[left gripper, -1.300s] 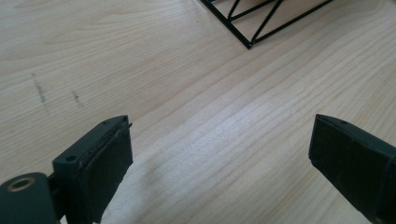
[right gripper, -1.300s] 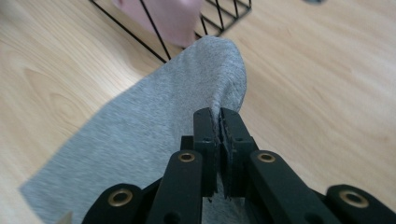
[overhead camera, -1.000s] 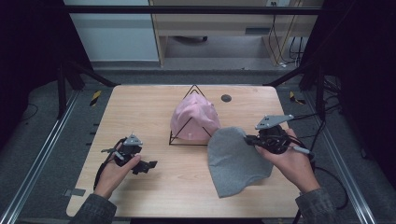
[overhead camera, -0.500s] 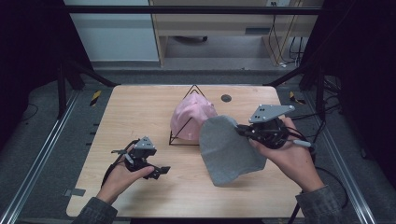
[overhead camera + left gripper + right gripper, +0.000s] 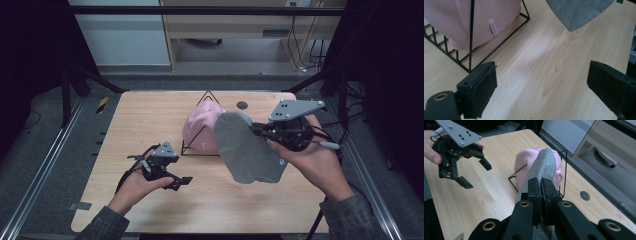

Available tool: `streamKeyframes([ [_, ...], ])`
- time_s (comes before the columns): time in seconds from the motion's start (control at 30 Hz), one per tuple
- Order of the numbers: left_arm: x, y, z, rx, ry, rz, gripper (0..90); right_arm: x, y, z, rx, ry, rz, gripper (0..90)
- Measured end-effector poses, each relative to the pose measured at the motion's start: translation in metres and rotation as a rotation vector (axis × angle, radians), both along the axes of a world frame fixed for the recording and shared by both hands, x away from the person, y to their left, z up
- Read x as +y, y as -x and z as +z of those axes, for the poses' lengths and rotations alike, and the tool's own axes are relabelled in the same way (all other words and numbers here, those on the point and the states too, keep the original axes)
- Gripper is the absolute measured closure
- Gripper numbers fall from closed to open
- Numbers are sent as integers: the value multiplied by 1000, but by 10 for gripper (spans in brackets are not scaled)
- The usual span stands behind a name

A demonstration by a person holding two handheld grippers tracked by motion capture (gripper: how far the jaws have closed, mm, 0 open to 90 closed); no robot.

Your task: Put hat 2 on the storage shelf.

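High view: my right gripper (image 5: 256,131) pinched the grey hat (image 5: 246,149) by its edge, left gripper (image 5: 181,181) gaped empty; hat could snag the wire stand (image 5: 200,131) ahead.

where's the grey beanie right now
In the high view the grey beanie hangs off the table at centre right, pinched by the right gripper, beside the pink beanie on its wire stand.

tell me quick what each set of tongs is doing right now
Left tongs: open, nothing between them, over the table.
Right tongs: shut on the grey beanie, lifted beside the pink beanie on the wire stand.
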State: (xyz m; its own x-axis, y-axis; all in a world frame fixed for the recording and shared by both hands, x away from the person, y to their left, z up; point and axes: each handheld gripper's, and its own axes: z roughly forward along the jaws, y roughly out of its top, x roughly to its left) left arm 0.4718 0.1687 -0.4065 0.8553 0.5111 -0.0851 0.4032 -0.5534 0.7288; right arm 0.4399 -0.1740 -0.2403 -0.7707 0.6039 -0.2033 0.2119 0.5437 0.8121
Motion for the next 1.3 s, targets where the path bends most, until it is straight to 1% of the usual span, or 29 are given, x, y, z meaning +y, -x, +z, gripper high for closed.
streamKeyframes([
  [0.17, -3, 0, 7, -13, 45, 2, 107, 3, 2, 10, -9, -6, 15, 869],
  [0.27, -4, 1, 11, -24, 55, 0, 124, 7, 2, 17, -17, -4, 22, 870],
  [0.37, -7, 0, 18, -31, 63, -13, 149, 12, 3, 25, -29, -7, 31, 870],
  [0.5, -11, -1, 29, -16, 122, -40, 174, 21, 1, 39, -51, -4, 43, 870],
  [0.57, -13, -3, 37, -22, 140, -50, 190, 26, 0, 44, -57, -6, 47, 870],
  [0.7, -15, -8, 46, -34, 137, -49, 199, 37, -5, 55, -69, -15, 61, 870],
  [0.8, -16, -15, 50, -30, 136, -53, 211, 46, -8, 61, -76, -17, 75, 870],
  [0.83, -16, -16, 51, -40, 128, -51, 213, 49, -10, 64, -76, -16, 79, 870],
  [0.9, -15, -21, 53, -45, 115, -57, 220, 54, -11, 66, -77, -13, 86, 870],
  [0.97, -14, -26, 54, -44, 116, -65, 225, 60, -12, 68, -75, -17, 96, 870],
  [1.03, -14, -30, 53, -34, 119, -73, 218, 64, -13, 69, -76, -16, 103, 870],
  [1.1, -13, -34, 52, -40, 118, -61, 215, 68, -13, 71, -77, -15, 111, 870],
  [1.17, -13, -39, 50, -34, 121, -57, 217, 71, -14, 71, -77, -15, 118, 870],
  [1.3, -15, -44, 47, -40, 128, -75, 242, 75, -14, 71, -78, -11, 128, 869],
])
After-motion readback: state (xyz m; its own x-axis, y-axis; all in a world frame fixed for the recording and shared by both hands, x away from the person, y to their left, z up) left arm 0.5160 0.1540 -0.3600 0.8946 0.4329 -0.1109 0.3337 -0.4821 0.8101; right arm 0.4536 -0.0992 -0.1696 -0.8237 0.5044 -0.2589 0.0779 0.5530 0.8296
